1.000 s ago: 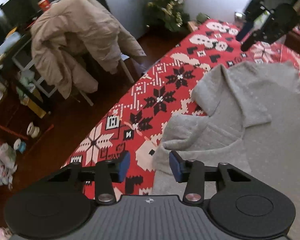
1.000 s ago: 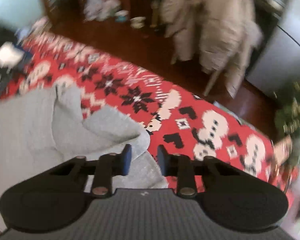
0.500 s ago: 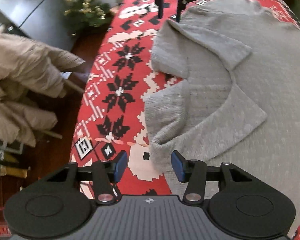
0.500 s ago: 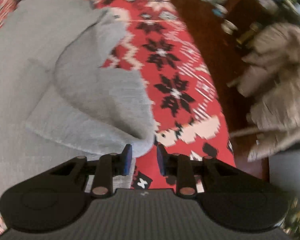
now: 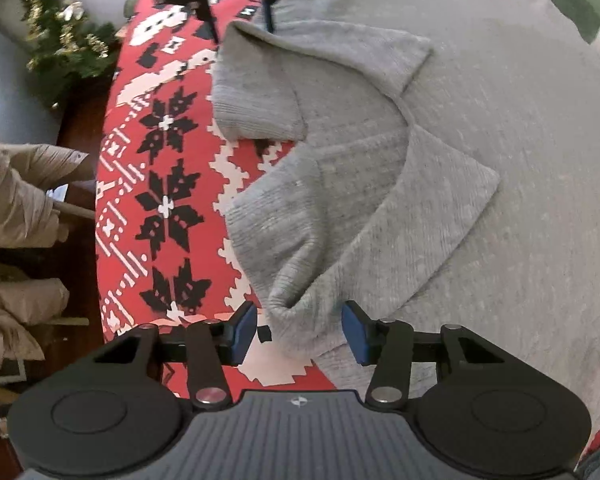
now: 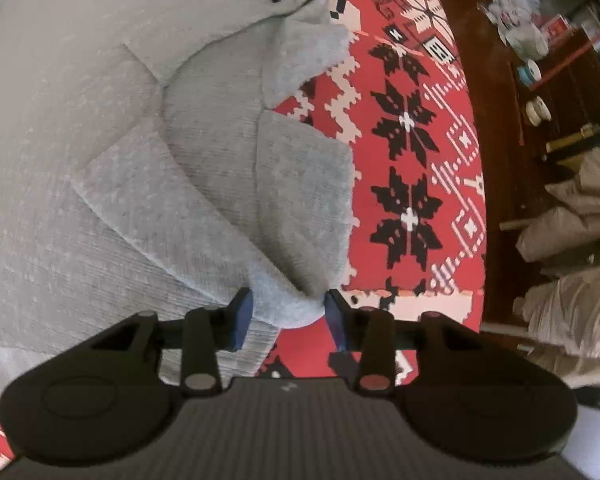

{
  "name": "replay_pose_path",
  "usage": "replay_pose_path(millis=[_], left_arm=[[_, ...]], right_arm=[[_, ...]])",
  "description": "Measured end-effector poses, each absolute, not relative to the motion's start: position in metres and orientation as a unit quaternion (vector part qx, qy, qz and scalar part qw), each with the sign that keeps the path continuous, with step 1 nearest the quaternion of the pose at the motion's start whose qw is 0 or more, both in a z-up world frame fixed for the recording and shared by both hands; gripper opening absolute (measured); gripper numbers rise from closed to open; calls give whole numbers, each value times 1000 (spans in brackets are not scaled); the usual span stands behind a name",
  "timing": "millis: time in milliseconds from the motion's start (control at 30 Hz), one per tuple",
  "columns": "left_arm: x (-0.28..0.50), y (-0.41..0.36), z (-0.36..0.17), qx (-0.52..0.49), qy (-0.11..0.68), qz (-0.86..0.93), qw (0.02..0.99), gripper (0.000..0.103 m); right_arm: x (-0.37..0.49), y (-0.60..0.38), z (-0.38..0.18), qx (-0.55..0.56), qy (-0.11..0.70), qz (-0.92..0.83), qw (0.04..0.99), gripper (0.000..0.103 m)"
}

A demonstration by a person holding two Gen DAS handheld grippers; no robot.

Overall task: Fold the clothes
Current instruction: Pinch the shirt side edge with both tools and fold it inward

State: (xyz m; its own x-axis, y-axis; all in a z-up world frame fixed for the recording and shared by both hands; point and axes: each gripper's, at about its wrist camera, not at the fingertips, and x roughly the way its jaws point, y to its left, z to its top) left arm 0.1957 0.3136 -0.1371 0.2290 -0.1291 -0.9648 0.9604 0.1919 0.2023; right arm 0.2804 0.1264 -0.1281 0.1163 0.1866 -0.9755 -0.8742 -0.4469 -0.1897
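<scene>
Two grippers are poised over a grey sweater (image 5: 480,152) spread on a red patterned blanket (image 5: 160,184).

Near the blanket's long edge, one bunched collar corner is straddled by the left gripper (image 5: 298,330), whose jaws are closing without yet pressing it. The other collar corner sits between the opening jaws of the right gripper (image 6: 288,320). A beige coat (image 6: 572,216) is seen beyond that edge.

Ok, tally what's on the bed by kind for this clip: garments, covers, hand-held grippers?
Grey garment: 1, spread flat with both collar corners bunched up
Red patterned blanket: 1, under the garment
Hand-held grippers: 2, left closing around one collar corner, right opening around the other
Total: 4
</scene>
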Motion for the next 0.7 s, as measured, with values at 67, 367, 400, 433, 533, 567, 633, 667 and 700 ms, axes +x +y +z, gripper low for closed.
replay_pose_path(millis=[67, 367, 400, 433, 533, 567, 633, 667, 700], left_arm=[[195, 311, -137, 462, 452, -432, 628, 21], [166, 305, -113, 460, 440, -410, 654, 10], [160, 304, -108, 457, 439, -411, 655, 10], [154, 302, -102, 456, 438, -414, 656, 10], [137, 298, -85, 449, 434, -427, 654, 10], [131, 297, -80, 446, 434, -434, 652, 10], [118, 292, -70, 439, 434, -450, 646, 10], [111, 290, -65, 435, 435, -459, 641, 10], [106, 287, -61, 431, 436, -469, 636, 10]], right_arm=[[283, 128, -128, -606, 280, 603, 437, 43], [262, 119, -108, -597, 296, 601, 441, 10], [257, 116, -102, -592, 300, 600, 447, 10], [250, 112, -96, -586, 305, 600, 450, 10], [231, 102, -77, -568, 323, 604, 456, 9], [224, 99, -71, -560, 330, 606, 458, 9], [210, 95, -61, -543, 344, 610, 463, 9], [205, 93, -57, -534, 353, 613, 464, 9], [199, 93, -53, -523, 363, 616, 464, 9]])
